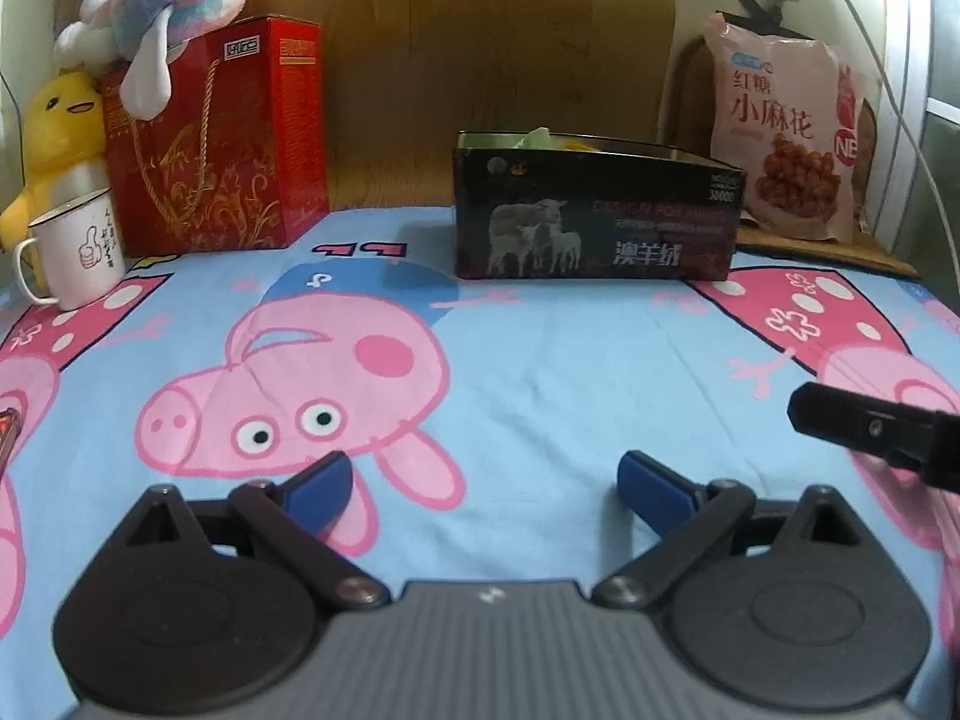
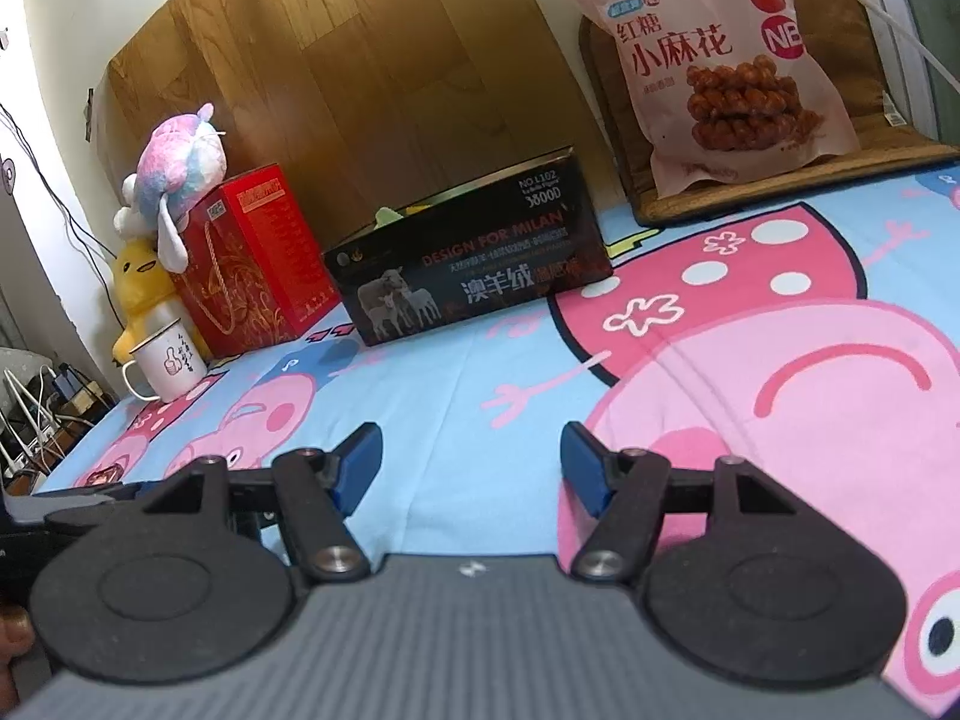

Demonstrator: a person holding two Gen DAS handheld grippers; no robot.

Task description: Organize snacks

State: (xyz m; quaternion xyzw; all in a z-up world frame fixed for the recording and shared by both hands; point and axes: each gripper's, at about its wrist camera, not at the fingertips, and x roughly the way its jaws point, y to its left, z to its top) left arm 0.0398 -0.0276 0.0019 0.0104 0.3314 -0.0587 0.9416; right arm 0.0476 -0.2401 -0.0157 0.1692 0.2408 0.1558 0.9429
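- Your snack bag (image 1: 786, 138), the pink one printed with twisted dough sticks, leans upright on a brown mat (image 1: 840, 246) at about 1 o'clock in the left wrist view, just beyond the right end of the black box (image 1: 594, 222). It looks soft and puffed, so if you pinch it near the top it may sag or fold, and if you pinch the middle you may crush what is inside.
- The black box is open at the top with green and yellow wrappers showing above its rim. I judge it to be where snacks go. Its near wall stands between you and the opening, so a bag carried low could catch on that rim and push the box back.
- A white cable (image 1: 918, 138) hangs close to the bag at 2 o'clock. A wide reach could snag it.
- The white mug (image 1: 78, 252) at 10 o'clock and the plush toys perched on the red gift box (image 1: 222, 144) sit well clear, but a broad leftward swing could tip them.
- Your left claw (image 1: 483, 483) stands wide open over the cartoon bedsheet (image 1: 540, 360), holding nothing and touching nothing.
- Your right claw (image 2: 471, 459) is partly open, also holding nothing and touching nothing. Its dark finger shows at 3 o'clock in the left wrist view, so the two claws are near enough to knock together.
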